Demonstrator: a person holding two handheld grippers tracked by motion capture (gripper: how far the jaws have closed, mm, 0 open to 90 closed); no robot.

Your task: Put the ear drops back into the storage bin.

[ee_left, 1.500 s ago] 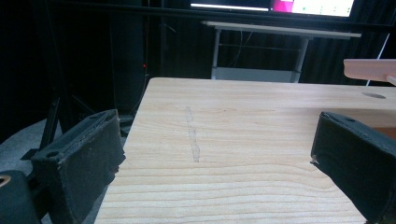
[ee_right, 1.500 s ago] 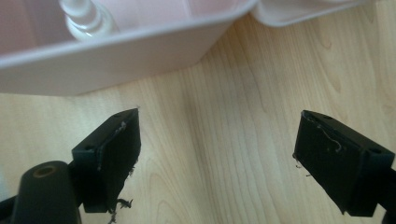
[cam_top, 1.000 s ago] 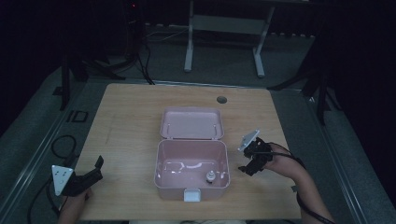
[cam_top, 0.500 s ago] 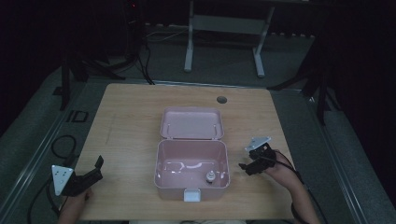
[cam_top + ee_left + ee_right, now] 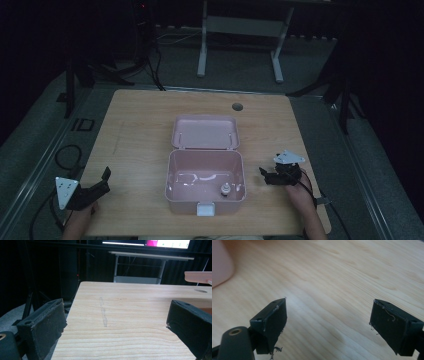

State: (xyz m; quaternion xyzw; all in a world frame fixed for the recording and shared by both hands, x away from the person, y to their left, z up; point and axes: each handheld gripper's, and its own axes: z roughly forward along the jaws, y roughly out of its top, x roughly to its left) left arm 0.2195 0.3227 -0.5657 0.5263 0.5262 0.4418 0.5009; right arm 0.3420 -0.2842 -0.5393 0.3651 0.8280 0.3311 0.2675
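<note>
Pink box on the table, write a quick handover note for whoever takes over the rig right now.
Left gripper: open, holding nothing, low over the table's near left corner.
Right gripper: open, holding nothing, just right of the pink box, jaws toward it.
The pink box sits mid-table with its lid folded back flat. Inside lie a small white knobbed piece near the front right and a thin white strip.
Done: box opened, items inside.
Left: probably closing the lid; neither gripper touches it yet.

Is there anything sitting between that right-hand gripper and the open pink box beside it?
Nothing visible does. Bare wooden table lies between the right gripper and the pink box. Its jaws are open and empty in the right gripper view.
</note>
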